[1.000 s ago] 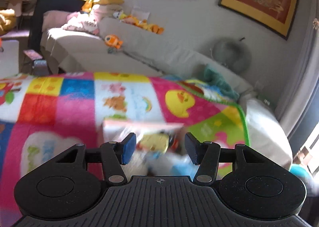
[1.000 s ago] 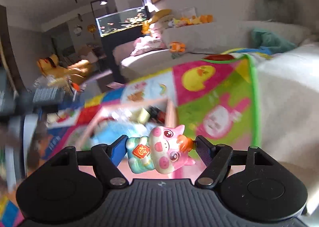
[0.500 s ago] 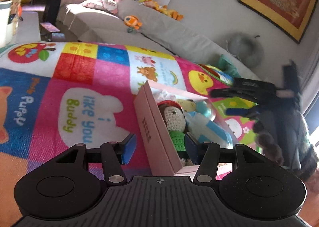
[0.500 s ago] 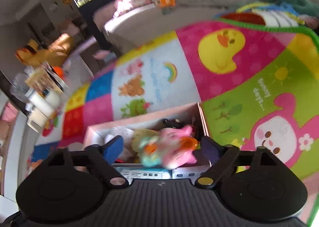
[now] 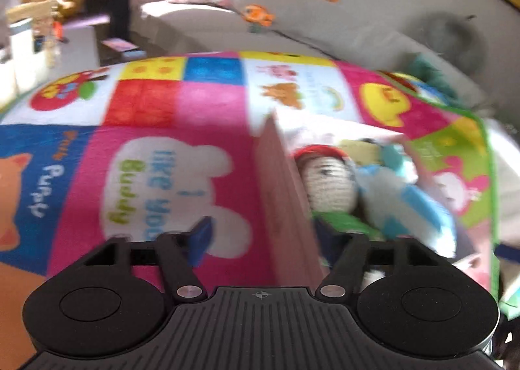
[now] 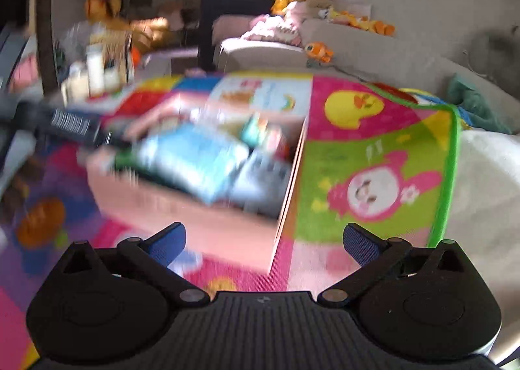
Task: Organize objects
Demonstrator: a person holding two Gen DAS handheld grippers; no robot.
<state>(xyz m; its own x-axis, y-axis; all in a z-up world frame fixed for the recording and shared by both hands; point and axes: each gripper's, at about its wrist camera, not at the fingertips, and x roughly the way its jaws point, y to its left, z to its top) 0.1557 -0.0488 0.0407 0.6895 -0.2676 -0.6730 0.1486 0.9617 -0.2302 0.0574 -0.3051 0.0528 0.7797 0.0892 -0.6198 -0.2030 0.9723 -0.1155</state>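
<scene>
**Box wall: straddle and grip**

- Mat [image 5: 201, 116]: bright patchwork under everything; ignore it.
- Box [image 5: 286, 207]: pink, on the mat, packed with toys. Its near wall stands between your left jaws.
- Doll [image 5: 328, 185]: crocheted, just inside that wall. Keep the inner pad clear of it.
- Left gripper [image 5: 263, 236]: jaws opening, pressing on nothing. Seat both pads before you squeeze.
- Right gripper [image 6: 263, 240]: jaws opening, empty, near the box corner. Hold it clear.

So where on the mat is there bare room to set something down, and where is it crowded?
Free: the mat left of the pink box, across the "I like you Buddy" patch, and the green patch right of the box, up to the mat's green edge. Crowded: inside the box, packed with the knitted doll and other toys.
</scene>
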